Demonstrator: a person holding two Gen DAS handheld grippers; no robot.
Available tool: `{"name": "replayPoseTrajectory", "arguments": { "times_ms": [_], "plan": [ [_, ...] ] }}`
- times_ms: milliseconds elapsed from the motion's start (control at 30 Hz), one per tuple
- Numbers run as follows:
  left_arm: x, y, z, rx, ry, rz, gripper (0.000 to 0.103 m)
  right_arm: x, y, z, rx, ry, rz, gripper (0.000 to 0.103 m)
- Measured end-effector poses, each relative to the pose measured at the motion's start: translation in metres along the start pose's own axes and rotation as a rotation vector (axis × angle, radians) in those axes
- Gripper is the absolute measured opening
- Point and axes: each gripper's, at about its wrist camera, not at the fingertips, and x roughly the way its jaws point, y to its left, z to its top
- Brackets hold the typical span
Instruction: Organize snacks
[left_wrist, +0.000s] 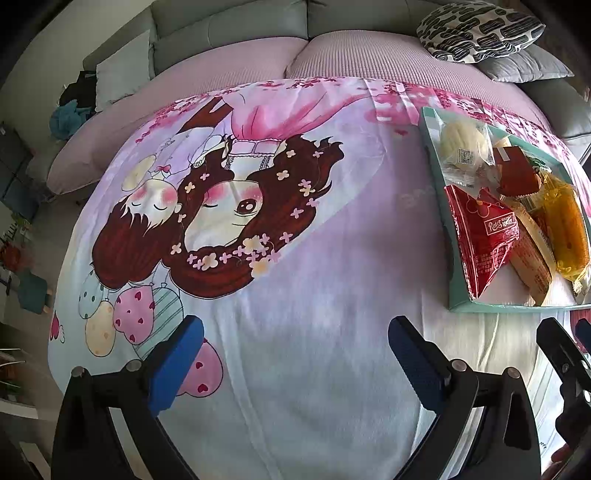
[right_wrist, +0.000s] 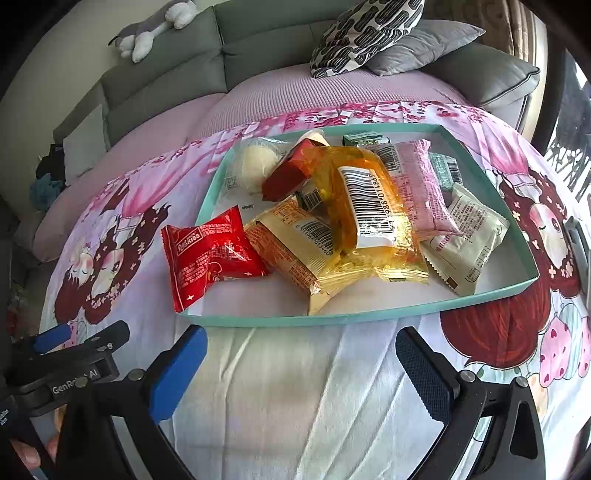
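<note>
A shallow teal-rimmed tray (right_wrist: 369, 316) lies on a cartoon-print cloth and holds a heap of wrapped snacks. A red packet (right_wrist: 210, 258) hangs over its left rim. An orange clear packet (right_wrist: 365, 225), a tan packet (right_wrist: 291, 247), a pink packet (right_wrist: 417, 184), a cream packet (right_wrist: 465, 240), a dark red packet (right_wrist: 288, 173) and a white bun (right_wrist: 255, 166) lie inside. My right gripper (right_wrist: 301, 363) is open and empty just in front of the tray. My left gripper (left_wrist: 295, 354) is open and empty over bare cloth, left of the tray (left_wrist: 454, 266).
The cloth (left_wrist: 295, 258) covers a table in front of a grey sofa (right_wrist: 184, 66) with a pink throw. A black-and-white cushion (right_wrist: 362, 33) and a grey cushion (right_wrist: 424, 48) lie behind the tray. The left gripper's body (right_wrist: 70, 365) shows beside my right one.
</note>
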Motion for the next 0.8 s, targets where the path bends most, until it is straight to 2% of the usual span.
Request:
{"name": "replayPoseTrajectory", "arguments": {
  "times_ms": [800],
  "plan": [
    [0.0027, 0.0, -0.001, -0.001, 0.01, -0.011, 0.1, -0.0001, -0.0006, -0.0006, 0.011, 0.007, 0.002, 0.103]
  ]
}}
